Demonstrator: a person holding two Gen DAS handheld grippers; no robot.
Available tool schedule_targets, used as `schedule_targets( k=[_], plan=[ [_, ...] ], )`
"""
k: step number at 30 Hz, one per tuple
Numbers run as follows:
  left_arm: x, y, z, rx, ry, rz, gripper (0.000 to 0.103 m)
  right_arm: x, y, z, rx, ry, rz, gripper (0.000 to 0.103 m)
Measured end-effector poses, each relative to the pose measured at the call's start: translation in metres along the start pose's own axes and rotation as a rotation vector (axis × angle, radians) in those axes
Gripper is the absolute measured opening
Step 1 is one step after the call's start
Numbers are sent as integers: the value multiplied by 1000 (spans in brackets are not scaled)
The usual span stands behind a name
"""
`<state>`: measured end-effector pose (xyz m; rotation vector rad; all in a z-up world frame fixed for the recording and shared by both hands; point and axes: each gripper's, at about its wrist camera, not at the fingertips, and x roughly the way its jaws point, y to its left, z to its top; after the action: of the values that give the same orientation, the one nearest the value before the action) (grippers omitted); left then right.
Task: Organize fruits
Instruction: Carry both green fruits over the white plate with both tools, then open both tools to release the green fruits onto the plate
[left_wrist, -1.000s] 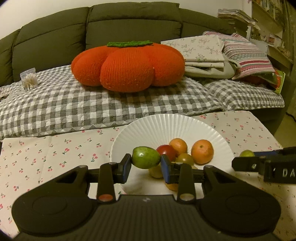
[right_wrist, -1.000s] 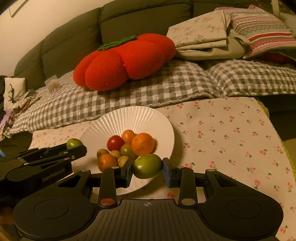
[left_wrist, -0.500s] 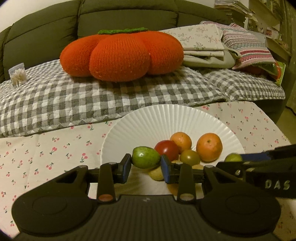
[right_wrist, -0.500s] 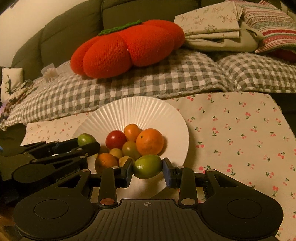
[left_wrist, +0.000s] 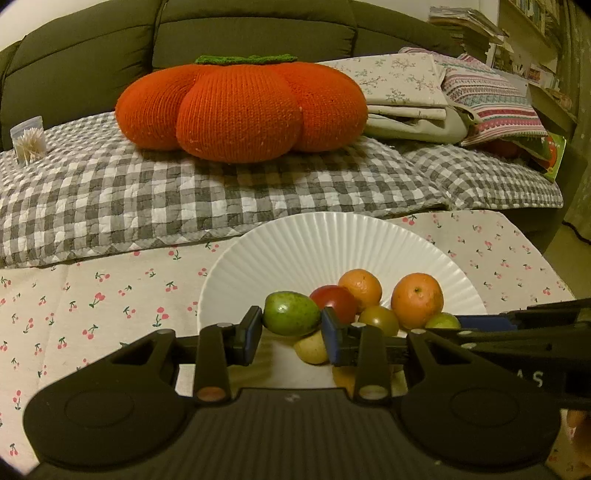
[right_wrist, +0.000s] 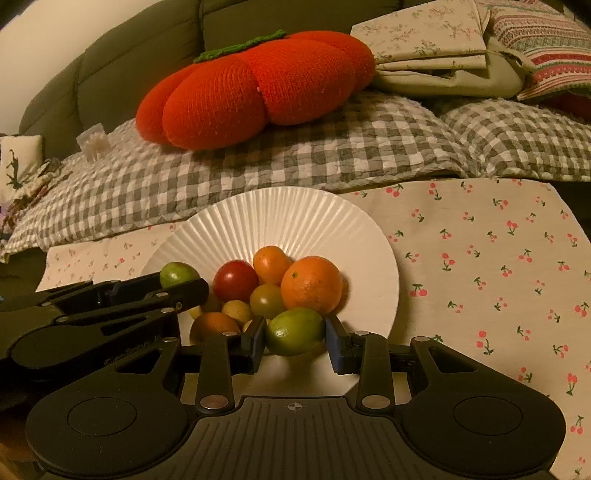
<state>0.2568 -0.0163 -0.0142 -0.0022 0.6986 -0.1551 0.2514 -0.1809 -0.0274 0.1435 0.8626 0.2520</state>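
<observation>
A white ribbed plate (left_wrist: 332, 240) (right_wrist: 295, 214) on the cherry-print cloth holds several fruits: oranges (right_wrist: 311, 284), a red tomato (right_wrist: 235, 280) and small green and yellow ones. My left gripper (left_wrist: 291, 326) is shut on a green fruit (left_wrist: 291, 313) above the plate's near left part; it also shows in the right wrist view (right_wrist: 177, 274). My right gripper (right_wrist: 295, 341) is shut on another green fruit (right_wrist: 294, 330) over the plate's near edge, beside the big orange; its tip shows in the left wrist view (left_wrist: 443, 320).
The cherry-print cloth (right_wrist: 498, 258) covers the table. Behind it a sofa carries a grey checked quilt (left_wrist: 147, 192), a big orange pumpkin cushion (left_wrist: 240, 107) and folded linens (left_wrist: 406, 92). A shelf (left_wrist: 535, 55) stands at far right.
Both grippers have moved forward and inward over the plate, each still holding its green fruit. The plate and fruit pile look larger and closer.
</observation>
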Motion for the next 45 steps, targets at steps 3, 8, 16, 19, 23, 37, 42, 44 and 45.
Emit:
schedule_targets(
  k=[3,8,16,19,23,37,42,44,45],
  plan=[
    [0,2,0,-13,8,-12,41,-1,-3,2,23,-4,2,34],
    [-5,2,0,-20,1,-32,51,-6,-8,4,46,-25,-8,48],
    [-14,4,3,-60,-8,-55,58,-13,-14,6,89,-35,4,49],
    [-17,3,2,-65,-9,-56,58,-16,-14,6,93,-36,6,49],
    [-20,2,0,-81,0,-52,59,-19,-13,6,96,-38,11,49],
    [-78,1,-9,-88,-24,74,72,-52,3,5,94,-31,43,64],
    [-107,2,-18,-77,-20,118,73,-80,15,-7,53,-19,64,69],
    [-121,0,-23,-86,-22,109,76,-94,20,-13,35,-21,72,72],
    [-127,-1,-25,-89,-20,105,78,-103,23,-17,25,-25,77,74]
  ],
)
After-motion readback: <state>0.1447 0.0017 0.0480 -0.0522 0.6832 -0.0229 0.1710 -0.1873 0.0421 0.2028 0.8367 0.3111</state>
